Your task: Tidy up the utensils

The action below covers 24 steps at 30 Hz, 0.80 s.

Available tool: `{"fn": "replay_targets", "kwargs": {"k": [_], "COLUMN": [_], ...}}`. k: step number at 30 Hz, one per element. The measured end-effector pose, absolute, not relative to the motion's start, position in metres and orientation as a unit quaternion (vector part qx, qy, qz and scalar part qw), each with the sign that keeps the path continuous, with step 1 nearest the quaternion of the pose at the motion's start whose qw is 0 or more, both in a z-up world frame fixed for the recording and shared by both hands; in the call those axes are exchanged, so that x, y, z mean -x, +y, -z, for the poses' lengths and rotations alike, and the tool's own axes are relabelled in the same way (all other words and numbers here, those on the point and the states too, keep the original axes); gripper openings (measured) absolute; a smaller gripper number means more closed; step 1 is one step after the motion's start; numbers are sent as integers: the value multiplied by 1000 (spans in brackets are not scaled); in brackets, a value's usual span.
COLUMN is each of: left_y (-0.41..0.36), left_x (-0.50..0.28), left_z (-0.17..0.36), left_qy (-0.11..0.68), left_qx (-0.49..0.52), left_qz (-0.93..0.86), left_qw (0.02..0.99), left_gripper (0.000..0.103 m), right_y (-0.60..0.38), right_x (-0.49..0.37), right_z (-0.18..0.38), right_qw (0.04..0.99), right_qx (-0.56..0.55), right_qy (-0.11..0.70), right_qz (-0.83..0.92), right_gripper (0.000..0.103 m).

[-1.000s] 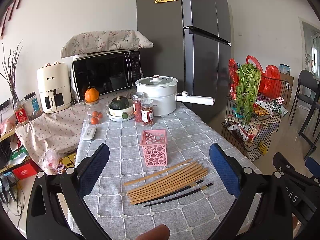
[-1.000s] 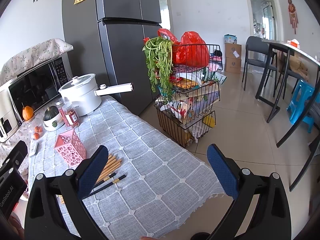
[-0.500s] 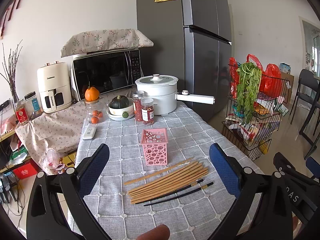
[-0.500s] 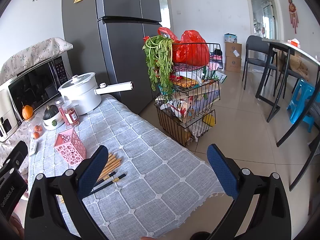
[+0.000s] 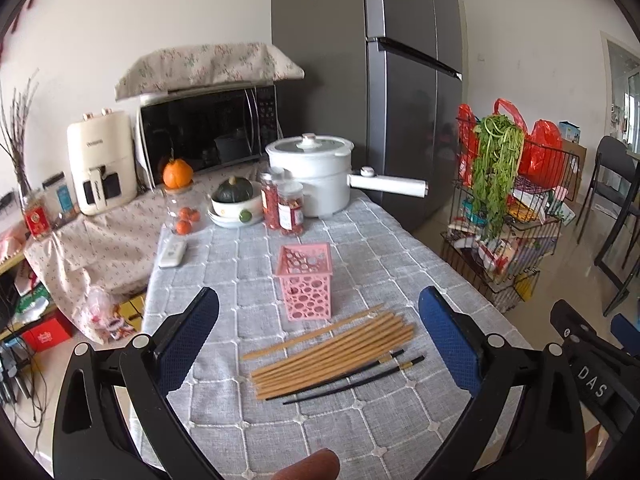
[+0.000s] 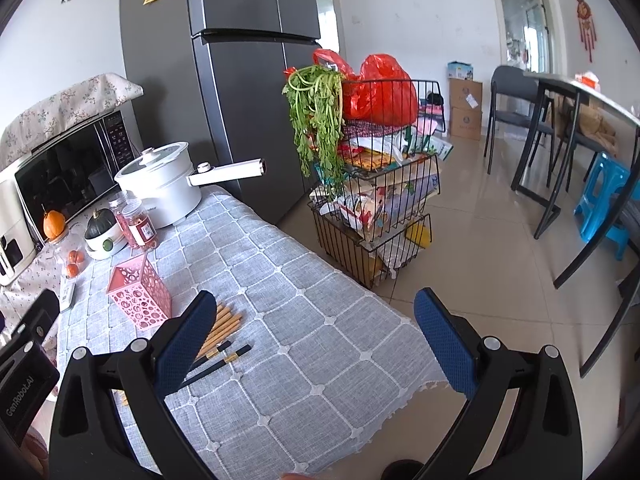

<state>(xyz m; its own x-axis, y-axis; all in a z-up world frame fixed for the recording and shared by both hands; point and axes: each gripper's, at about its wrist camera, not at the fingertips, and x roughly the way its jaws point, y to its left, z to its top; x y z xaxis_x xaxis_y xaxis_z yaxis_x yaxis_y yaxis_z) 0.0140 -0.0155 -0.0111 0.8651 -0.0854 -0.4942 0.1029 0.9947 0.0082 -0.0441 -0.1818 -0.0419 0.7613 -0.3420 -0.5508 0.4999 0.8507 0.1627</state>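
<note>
Left gripper: jaws wide apart, holding nothing, up over the near end of the table.
Right gripper: jaws wide apart, holding nothing, over the table's right edge, with bare floor to its right.
Chopsticks: a bunch of wooden ones lying flat on the gray cloth, with two black chopsticks just on their near side.
Pink basket: stands up straight just past the chopsticks; nothing can be seen inside it.
Table: bare cloth in front of and to the right of the chopsticks.
Two jars: at the far end, with red bits inside.
White bowl: a dark green squash sits in it, left of the jars.
White pot: lid on, at the far edge, handle pointing right.
Wire rack: on the floor right of the table, full of bags and greens.
</note>
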Motion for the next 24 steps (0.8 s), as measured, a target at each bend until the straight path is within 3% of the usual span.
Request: {"fn": "replay_targets", "kwargs": {"k": [5,9,13,15,17,21,24], "left_y": [-16,-42,-92,-107,-120,-131,-136], "left_x": [-43,-73,-105,-117,-130,-148,-154], "left_z": [21,38,76,97,122,157,173], "left_qy": [313,346,467,508,547,596,612], "left_qx": [2,-44,-142,-172,-209,-242,-253], "left_qz": [125,208,271,295,317,334,349], "left_qw": [942,914,830,790,746,689,663], "left_gripper": [96,96,96,90,67,65,56], "right_y": [-209,-237,-260,-270,-278,-282,-283], "right_x": [36,24,15,11,7,2,-2], "right_z": [53,76,101,113,128,143,152], "right_qw": [905,865,824,799,767,737,721], "right_qx": [-245,-343,-418,-458,-508,-536,-547], "right_qy": [296,333,359,371,380,402,419], "right_qz": [184,153,131,117,97,88,76], "right_gripper": [96,96,96,96,96,96,96]}}
